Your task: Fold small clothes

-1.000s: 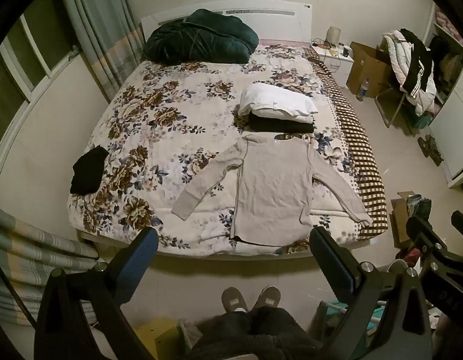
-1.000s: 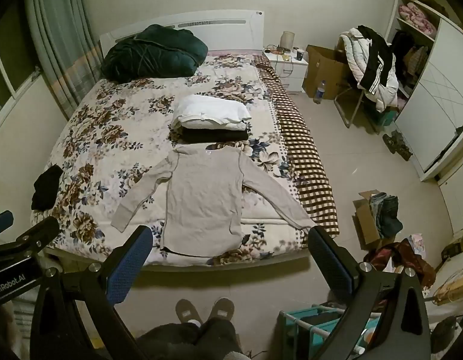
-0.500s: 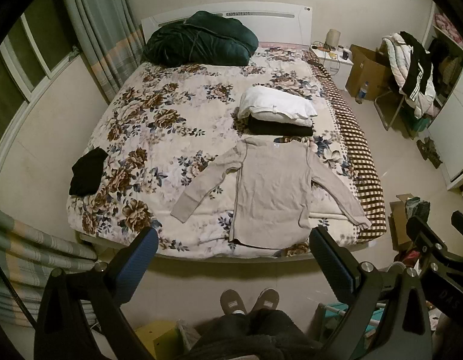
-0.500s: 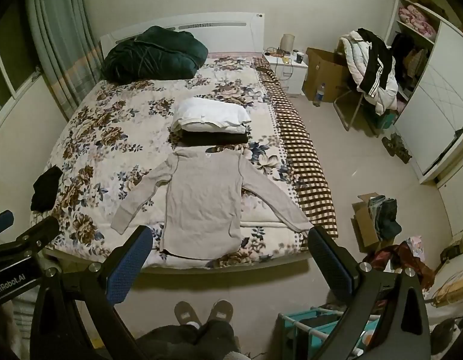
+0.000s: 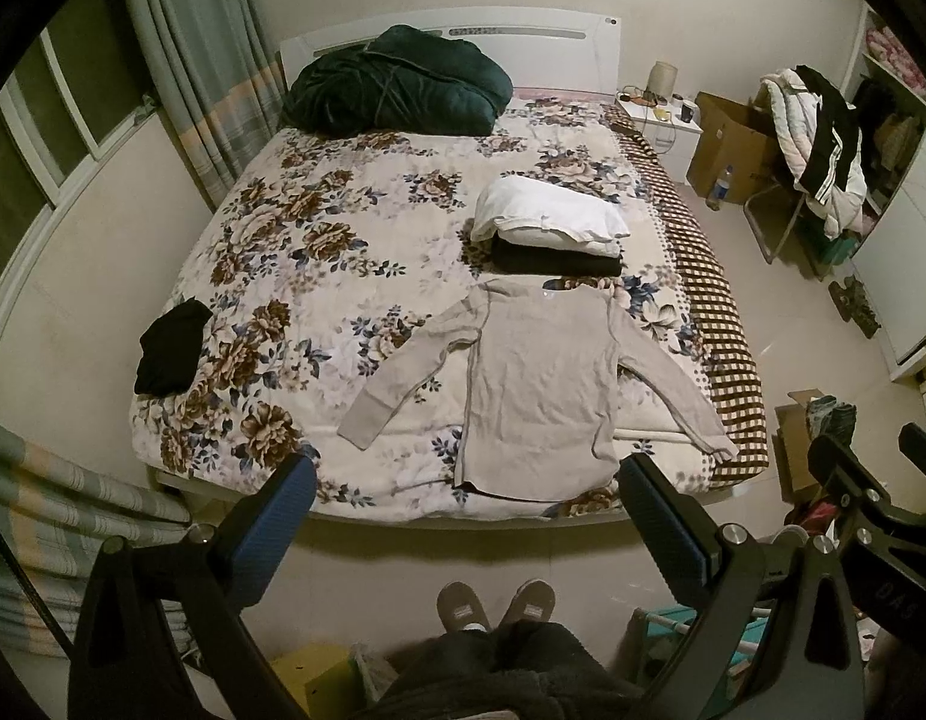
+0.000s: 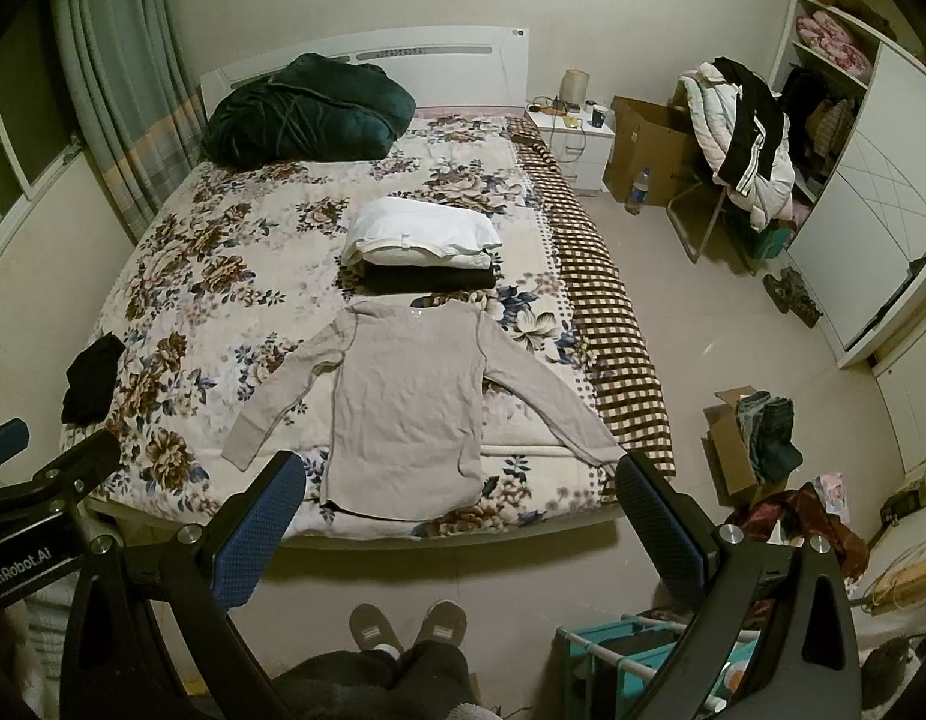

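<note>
Bedding in a floral print covers the bed (image 5: 318,252), and a beige long-sleeved top (image 5: 541,384) lies flat on it near the foot edge, neck toward the headboard and both sleeves angled outward; the sleeve nearer the checked blanket (image 5: 715,300) ends close to the corner of the mattress. Just beyond the collar sits a stack of folded clothes (image 5: 553,234) (a white piece on top of a black one); whether the stack touches the collar cannot be told. A small black garment (image 5: 171,348) rests near the window-side edge of the bed, well apart from the top; a dark green duvet (image 5: 396,90) is bundled against the headboard.

The left gripper (image 5: 466,510) hangs above the floor short of the bed, its blue-padded fingers (image 5: 270,528) spread wide with nothing between them; the right gripper (image 6: 459,510) is held likewise beside it, jaws wide apart and gripping nothing, and neither touches the top. The person's slippers (image 6: 408,627) show on the tiled floor below; a white jacket (image 6: 739,138) is draped over a chair by the wardrobe.
</note>
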`<state>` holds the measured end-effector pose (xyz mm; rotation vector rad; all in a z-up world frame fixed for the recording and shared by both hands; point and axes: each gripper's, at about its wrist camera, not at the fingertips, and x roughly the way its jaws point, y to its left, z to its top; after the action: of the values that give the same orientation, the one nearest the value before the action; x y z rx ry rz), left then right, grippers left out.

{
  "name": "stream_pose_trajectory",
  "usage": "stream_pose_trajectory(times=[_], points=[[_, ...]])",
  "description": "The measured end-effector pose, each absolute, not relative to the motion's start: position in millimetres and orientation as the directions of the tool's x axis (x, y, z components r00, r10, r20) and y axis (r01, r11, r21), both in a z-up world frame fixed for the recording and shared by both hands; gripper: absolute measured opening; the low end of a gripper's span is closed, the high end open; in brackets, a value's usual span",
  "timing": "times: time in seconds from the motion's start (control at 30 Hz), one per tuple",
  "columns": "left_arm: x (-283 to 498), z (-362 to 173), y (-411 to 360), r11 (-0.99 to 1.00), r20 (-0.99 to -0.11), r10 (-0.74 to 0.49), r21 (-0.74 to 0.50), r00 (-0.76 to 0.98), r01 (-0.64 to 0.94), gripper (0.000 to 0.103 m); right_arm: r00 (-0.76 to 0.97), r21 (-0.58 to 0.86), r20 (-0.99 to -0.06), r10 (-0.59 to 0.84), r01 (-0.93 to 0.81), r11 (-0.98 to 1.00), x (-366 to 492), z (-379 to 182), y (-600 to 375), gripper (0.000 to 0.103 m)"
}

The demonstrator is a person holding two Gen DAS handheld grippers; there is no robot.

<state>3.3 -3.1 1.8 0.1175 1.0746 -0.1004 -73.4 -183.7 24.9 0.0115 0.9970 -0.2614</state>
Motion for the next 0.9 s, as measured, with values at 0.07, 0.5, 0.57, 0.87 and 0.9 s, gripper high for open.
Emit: stream_pose_trajectory(times=[0.07,0.5,0.57,0.87,0.9], points=[[2.8,1.9,-2.1,0.989,-0.881,-0.026,0.045,0.473,0.138,0.103,0.515,-0.108,-0.831,-0.212,0.223,0.969,-73.2,25.1,-184.0,0.103],[2.1,1.3,-1.2,0.990,-0.879,-0.027,0.044,0.476,0.137,0.103,0.516,-0.109,-0.830,-0.213,0.223,0.969,-72.4,25.4,-185.4,0.103],[2.3,1.5,-1.3,0.990,-0.879,-0.028,0.042,0.476,0.136,0.103,0.516,-0.109,-0.830,-0.212,0.222,0.969,-72.4,25.5,-185.7,0.103],[2.4,1.4,-1.2,0.990,-0.879,-0.028,0.042,0.476,0.136,0.103,0.517,-0.109,-0.829,-0.212,0.223,0.969,-73.0,26.3,-185.8,0.103],[1.9,1.1,-1.0,0.990,-0.878,-0.027,0.043,0.477,0.135,0.103,0.517,-0.109,-0.829,-0.212,0.222,0.969,-73.2,26.4,-185.9,0.103]])
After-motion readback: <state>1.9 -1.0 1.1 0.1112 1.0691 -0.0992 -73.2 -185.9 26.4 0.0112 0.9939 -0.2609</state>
